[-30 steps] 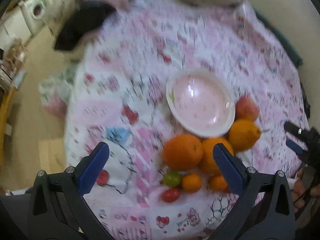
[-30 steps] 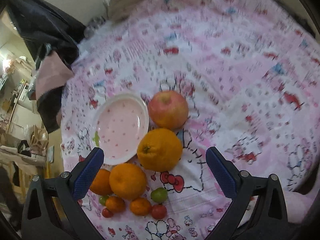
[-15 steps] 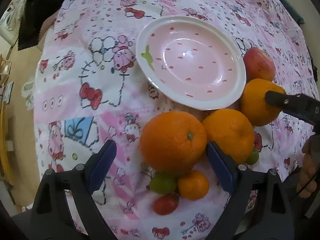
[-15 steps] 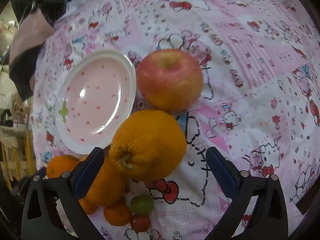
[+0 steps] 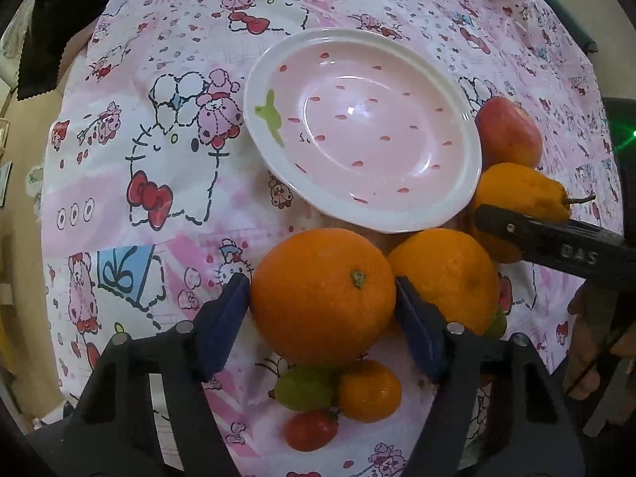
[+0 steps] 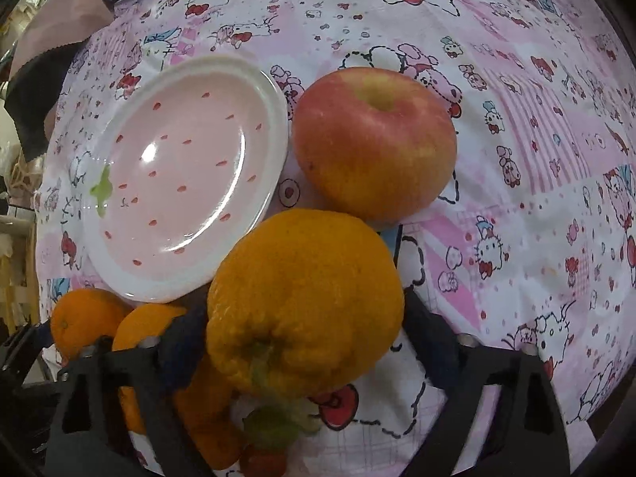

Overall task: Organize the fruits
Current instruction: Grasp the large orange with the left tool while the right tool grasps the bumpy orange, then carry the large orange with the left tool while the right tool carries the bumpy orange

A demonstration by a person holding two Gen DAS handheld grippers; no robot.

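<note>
My left gripper (image 5: 318, 290) points down over a large orange (image 5: 322, 294). Its jaws are closing and the blue pads touch the orange on both sides. A second orange (image 5: 445, 274) lies just to its right. My right gripper (image 6: 302, 314) straddles a bumpy stemmed orange (image 6: 302, 298). Its jaws are closing too, with the pads close beside the fruit and no clear press. A red-yellow apple (image 6: 373, 139) sits beyond it. The empty pink plate (image 5: 397, 224) with red dots lies behind the fruit. One right finger (image 5: 556, 242) crosses the left wrist view.
A small green fruit (image 5: 304, 387), a small mandarin (image 5: 369, 391) and a red tomato (image 5: 312, 429) lie under my left gripper. A pink cartoon-print cloth (image 5: 159, 159) covers the table. A dark garment (image 5: 51, 39) hangs at the far left edge.
Both grippers have come down onto the fruit, which now looks much larger. The left jaws narrowed around the large orange and the right jaws narrowed around the bumpy orange.
</note>
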